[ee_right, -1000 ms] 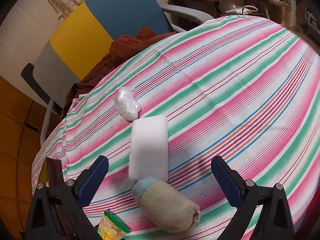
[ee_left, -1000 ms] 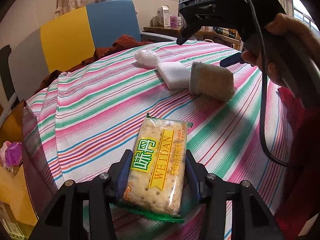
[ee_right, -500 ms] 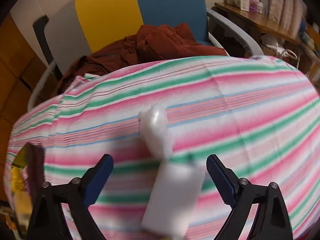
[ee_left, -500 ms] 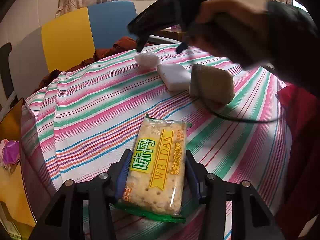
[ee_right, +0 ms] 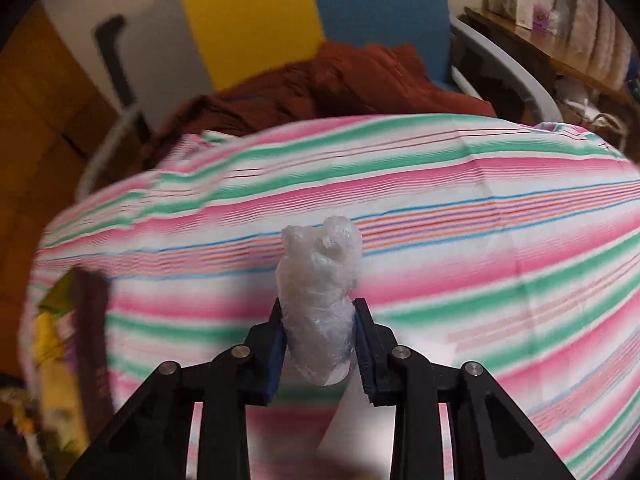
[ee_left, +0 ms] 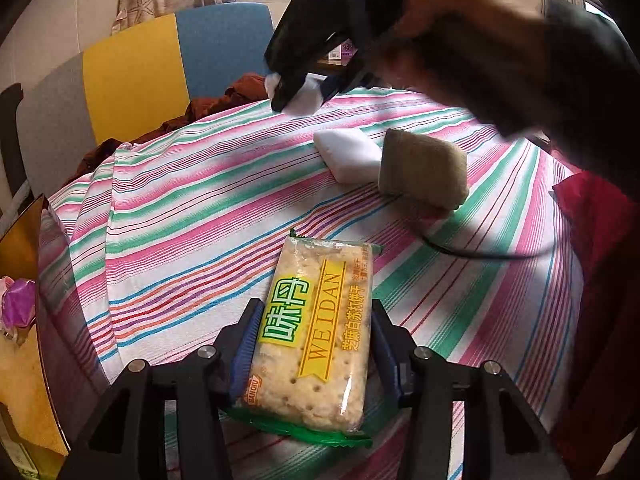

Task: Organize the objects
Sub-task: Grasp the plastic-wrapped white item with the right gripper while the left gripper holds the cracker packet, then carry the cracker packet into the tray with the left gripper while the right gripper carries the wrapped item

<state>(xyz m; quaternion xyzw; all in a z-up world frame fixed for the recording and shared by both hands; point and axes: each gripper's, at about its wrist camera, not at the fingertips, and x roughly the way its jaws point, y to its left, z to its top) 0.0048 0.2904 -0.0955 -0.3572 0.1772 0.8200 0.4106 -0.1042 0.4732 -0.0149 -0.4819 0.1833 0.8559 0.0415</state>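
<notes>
Looking at a fresh grab here: right gripper [ee_right: 318, 340], spread wide and empty a second ago over the striped tablecloth [ee_right: 480, 208], now pinched tight on the crumpled plastic wad [ee_right: 320, 292]. Same wad sat loose on the cloth next to the white foam block [ee_left: 348, 154] a moment back; from the left wrist view now sits squeezed under the black gripper body near the far edge of the table, by the blue and yellow chair [ee_left: 160, 68]. Hard to say if lifted off the cloth yet, lots of motion blur. Left gripper [ee_left: 314, 344] unchanged, still clamped on the cracker packet [ee_left: 316, 332], low over the near side of the table. Foam block and the beige rolled sock [ee_left: 424, 172] not budged, touching each other mid-table.

Meaning for the tidy-up: two items in hand, two left on the cloth. Probably next up is carrying both off somewhere, destination not visible. Squishy wad could slip, so maybe worth a firm squeeze.
</notes>
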